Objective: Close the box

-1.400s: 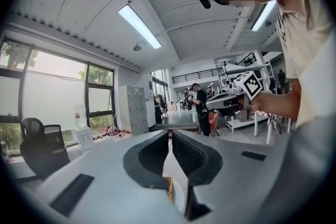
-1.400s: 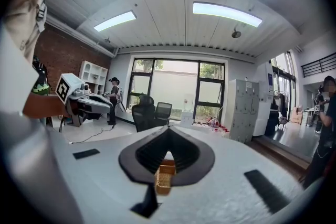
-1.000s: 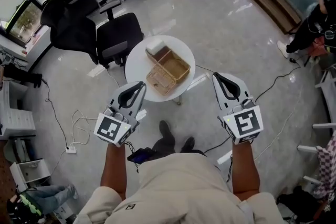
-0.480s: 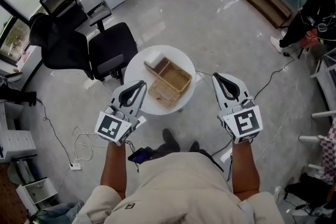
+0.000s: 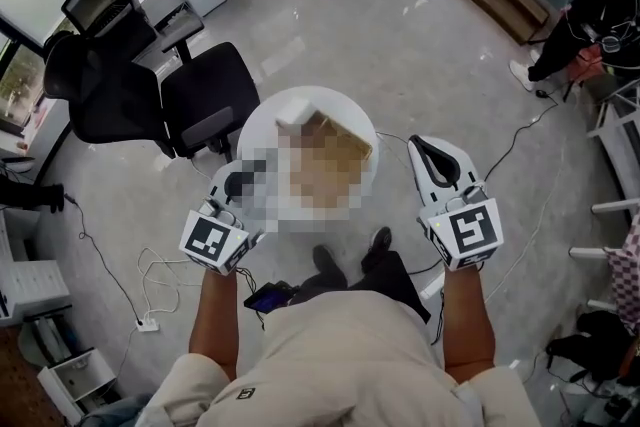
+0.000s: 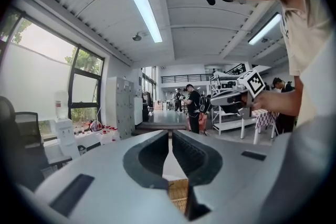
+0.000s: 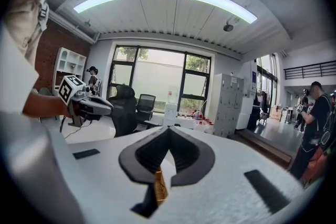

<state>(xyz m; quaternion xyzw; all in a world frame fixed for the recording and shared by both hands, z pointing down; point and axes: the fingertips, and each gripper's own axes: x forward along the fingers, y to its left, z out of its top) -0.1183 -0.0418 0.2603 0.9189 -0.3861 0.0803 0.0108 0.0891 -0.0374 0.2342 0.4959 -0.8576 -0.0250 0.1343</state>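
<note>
Jaws clenched shut and empty, your left gripper (image 6: 170, 137) and right gripper (image 7: 167, 136) flank the box (image 6: 179, 191) on the small round worktop (image 5: 308, 98); a careless shove could slide it off.

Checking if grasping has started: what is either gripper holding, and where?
Nothing. The left gripper and right gripper are both shut and empty; the wicker box lies ahead of them.

floor (image 5: 450, 55): glossy, polished | table (image 5: 254, 135): smooth white | box (image 6: 179, 192): rough woven wicker | left gripper (image 6: 170, 136), right gripper (image 7: 168, 131): matt grey plastic
</note>
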